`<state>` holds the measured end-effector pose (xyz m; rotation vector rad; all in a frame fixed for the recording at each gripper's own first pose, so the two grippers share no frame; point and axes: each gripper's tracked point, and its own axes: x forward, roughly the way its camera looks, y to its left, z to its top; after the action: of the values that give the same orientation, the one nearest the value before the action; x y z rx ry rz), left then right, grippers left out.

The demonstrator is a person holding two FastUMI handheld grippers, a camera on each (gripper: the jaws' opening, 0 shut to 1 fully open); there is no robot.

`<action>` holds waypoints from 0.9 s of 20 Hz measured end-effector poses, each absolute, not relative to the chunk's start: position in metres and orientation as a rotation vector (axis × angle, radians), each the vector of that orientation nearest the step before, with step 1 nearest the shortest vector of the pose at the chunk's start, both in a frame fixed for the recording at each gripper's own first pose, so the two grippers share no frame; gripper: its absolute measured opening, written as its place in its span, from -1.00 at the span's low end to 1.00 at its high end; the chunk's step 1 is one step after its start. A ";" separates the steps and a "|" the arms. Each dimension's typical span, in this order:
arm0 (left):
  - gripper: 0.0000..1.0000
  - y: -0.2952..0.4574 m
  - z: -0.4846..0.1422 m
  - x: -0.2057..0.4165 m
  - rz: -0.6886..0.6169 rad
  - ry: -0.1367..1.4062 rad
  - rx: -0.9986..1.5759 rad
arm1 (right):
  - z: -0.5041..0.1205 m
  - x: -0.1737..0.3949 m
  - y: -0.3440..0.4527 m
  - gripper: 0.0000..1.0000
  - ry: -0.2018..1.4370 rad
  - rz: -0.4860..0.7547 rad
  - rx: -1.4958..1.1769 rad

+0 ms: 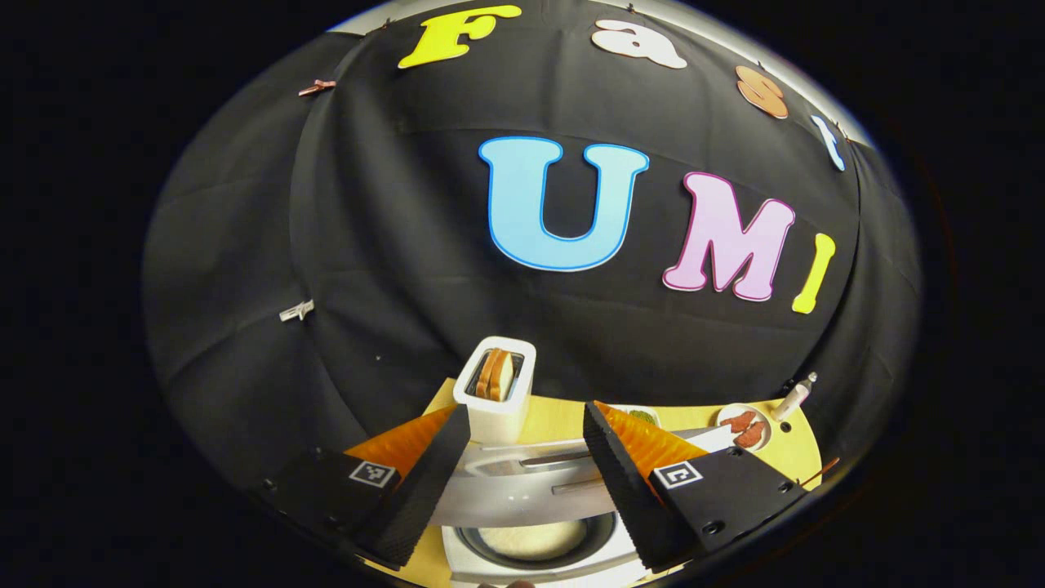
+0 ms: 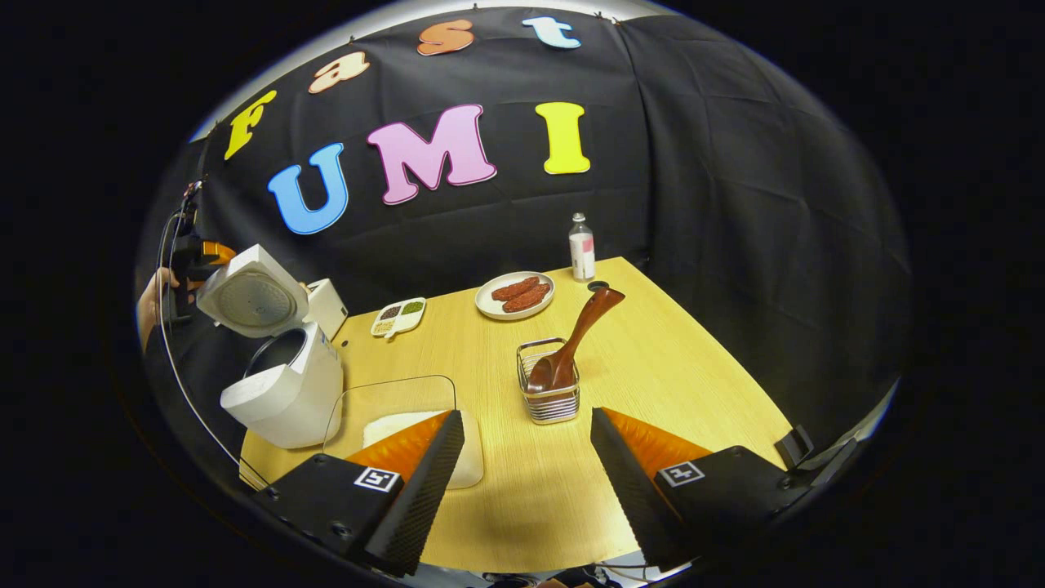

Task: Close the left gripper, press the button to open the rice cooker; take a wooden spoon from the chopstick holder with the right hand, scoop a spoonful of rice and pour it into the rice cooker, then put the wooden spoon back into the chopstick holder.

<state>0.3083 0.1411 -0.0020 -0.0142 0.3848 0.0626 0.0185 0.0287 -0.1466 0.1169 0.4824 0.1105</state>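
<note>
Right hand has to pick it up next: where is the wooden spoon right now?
In the right gripper view the wooden spoon stands in the wire chopstick holder mid-table, just ahead of the right gripper, handle leaning toward the plate and bottle.

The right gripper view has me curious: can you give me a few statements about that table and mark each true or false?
1. The rice cooker has its lid up. True.
2. The wooden spoon lies flat on the table. False: it stands tilted in the wire chopstick holder.
3. The right gripper is clamped on the spoon. False: its fingers are apart, holding nothing, short of the holder.
4. A plate with reddish-brown food sits near the table's far edge, beside a small bottle. True.
5. The clear container of rice sits between the cooker and the holder. True.
</note>
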 end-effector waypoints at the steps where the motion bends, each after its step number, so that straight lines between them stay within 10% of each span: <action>1: 0.97 0.139 -0.011 0.297 0.065 0.389 -0.013 | -0.147 0.017 0.028 0.97 0.485 0.116 0.114; 18: 0.99 0.125 -0.165 0.227 0.113 0.473 0.030 | -0.173 -0.007 0.040 0.98 0.535 0.204 0.004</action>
<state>0.2272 0.1246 -0.1648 0.0301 0.4734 0.1131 -0.0072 0.0400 -0.1725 0.0041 0.5348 0.2042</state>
